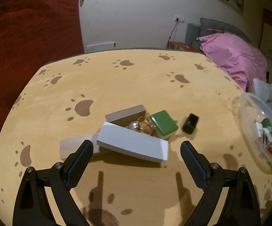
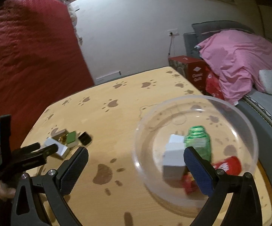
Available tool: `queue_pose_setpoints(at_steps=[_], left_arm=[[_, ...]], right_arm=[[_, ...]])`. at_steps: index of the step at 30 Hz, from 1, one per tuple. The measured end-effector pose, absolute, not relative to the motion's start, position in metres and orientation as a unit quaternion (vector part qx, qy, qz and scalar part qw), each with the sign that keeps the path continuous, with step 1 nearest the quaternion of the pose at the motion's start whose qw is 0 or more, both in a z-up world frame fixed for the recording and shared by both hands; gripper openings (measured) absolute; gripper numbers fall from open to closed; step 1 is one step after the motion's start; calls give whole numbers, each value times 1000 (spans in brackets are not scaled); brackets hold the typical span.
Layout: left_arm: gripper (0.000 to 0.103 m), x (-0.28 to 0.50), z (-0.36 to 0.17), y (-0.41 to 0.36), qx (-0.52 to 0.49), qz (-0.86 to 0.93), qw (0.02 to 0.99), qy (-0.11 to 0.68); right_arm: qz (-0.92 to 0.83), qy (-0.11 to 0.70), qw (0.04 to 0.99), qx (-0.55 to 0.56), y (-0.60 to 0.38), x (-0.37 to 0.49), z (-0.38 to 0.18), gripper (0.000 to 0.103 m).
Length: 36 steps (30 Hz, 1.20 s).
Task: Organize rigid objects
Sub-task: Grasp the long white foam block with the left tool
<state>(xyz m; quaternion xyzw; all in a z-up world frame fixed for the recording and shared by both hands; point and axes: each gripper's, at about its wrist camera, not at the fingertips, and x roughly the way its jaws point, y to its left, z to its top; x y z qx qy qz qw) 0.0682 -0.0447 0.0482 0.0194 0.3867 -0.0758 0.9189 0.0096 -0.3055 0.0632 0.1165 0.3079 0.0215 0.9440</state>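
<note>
Grippers gape wide and empty: left gripper (image 1: 137, 146) near the white box (image 1: 134, 144), right gripper (image 2: 136, 153) at the clear bowl (image 2: 235, 111).

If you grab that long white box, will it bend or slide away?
The long white rectangular box looks stiff, with sharp flat faces, so it probably won't bend. It lies tilted on a pale wooden block, so a push might make it slip off. The open left gripper seems wide enough for it.

On the worktop (image 1: 136, 86) lie three blocks (image 1: 134, 146), one green box (image 1: 164, 123), one black box (image 1: 190, 125) and one keyring (image 1: 142, 126). One bowl (image 2: 173, 111) holds one white box (image 2: 173, 162), one green bottle (image 2: 198, 143) and two red items (image 2: 228, 164).
</note>
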Motion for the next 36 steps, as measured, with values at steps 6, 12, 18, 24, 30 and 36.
queue_pose_setpoints(at_steps=[6, 12, 18, 24, 30, 36], left_arm=[[94, 73, 42, -49, 51, -91, 916, 388], [94, 78, 32, -57, 93, -94, 911, 391], [94, 83, 25, -57, 99, -90, 908, 397], [96, 85, 22, -59, 110, -85, 909, 393], [94, 86, 23, -54, 90, -101, 911, 389], [93, 84, 27, -47, 72, -111, 915, 380]], right_arm=[[47, 318, 941, 103, -285, 12, 62, 103], [60, 330, 937, 100, -273, 15, 58, 103], [69, 339, 933, 97, -265, 17, 55, 103], [72, 347, 930, 96, -261, 21, 52, 103], [78, 359, 924, 101, -257, 25, 48, 103], [82, 364, 923, 94, -251, 29, 48, 103]])
